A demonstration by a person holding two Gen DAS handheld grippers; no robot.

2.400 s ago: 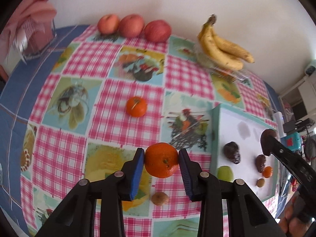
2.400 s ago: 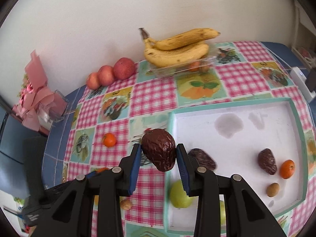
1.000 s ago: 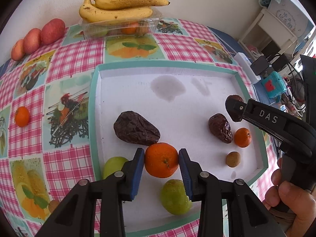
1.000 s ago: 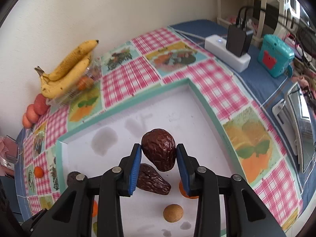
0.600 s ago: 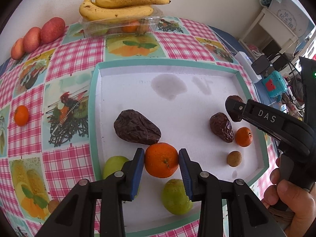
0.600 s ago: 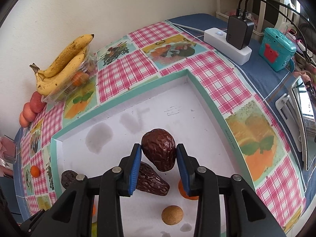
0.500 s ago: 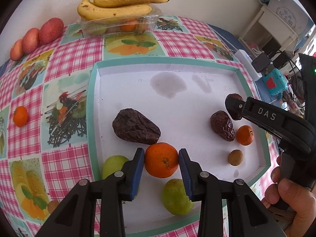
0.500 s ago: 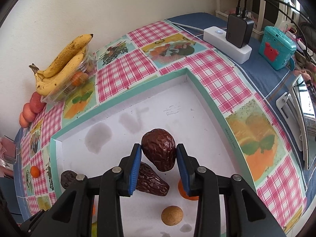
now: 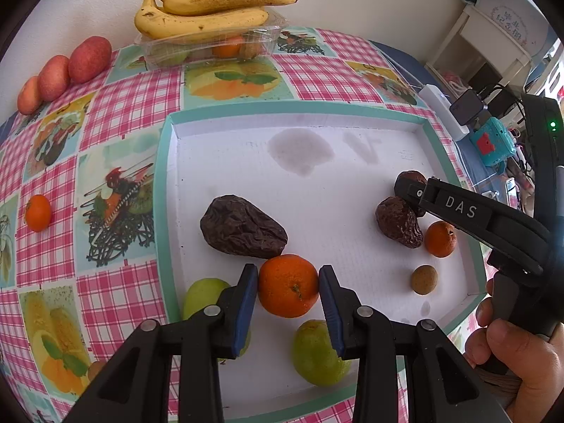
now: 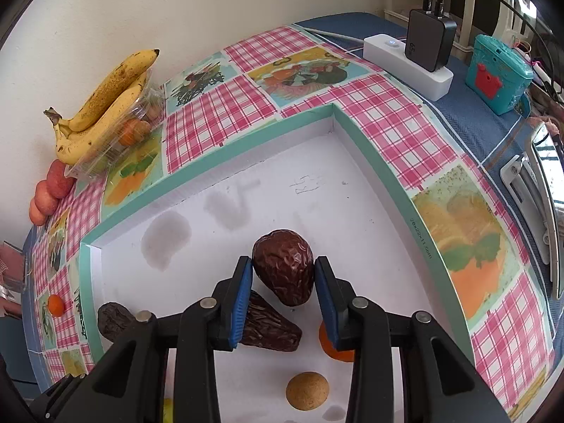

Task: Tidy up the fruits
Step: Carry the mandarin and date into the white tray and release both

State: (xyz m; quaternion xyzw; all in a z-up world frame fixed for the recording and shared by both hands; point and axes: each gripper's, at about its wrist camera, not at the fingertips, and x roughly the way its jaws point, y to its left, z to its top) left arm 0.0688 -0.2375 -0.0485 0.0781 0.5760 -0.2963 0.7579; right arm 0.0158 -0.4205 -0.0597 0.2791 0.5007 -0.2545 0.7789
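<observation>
**Fruits held over the tray: release hazards**

Fruits for sorting are gathered in and around a shallow white tray (image 9: 165, 190) with a teal rim, set on a checked tablecloth (image 9: 134, 105). The left gripper (image 9: 287, 294) has its jaws closed on a mandarin (image 9: 288, 285), both blue pads pressed to its sides, above the near part of the tray. The right gripper (image 10: 283, 290) has its jaws closed on a wrinkled brown date (image 10: 283, 269), above the tray's right end (in the left wrist view it shows side-on, a hand (image 9: 518, 363) around its handle).

Already lying in the tray: a large dark date (image 9: 243, 227), two green fruits (image 9: 319, 356), a second date (image 10: 269, 324), a small mandarin (image 9: 440, 239) and a small round brown fruit (image 10: 307, 395). Outside it: a loose mandarin (image 9: 37, 212) on the cloth, three red apples (image 9: 63, 70) by the wall, and bananas (image 9: 201, 17) on a clear plastic box.

Likely hazards:
- The held mandarin is round; let go from a height, it would probably roll, striking the large date or a green fruit.
- The held date hangs directly over the second date and the small mandarin; lowered there, it could land on them or push them aside.
- Whether either fruit touches the tray floor cannot be told.
</observation>
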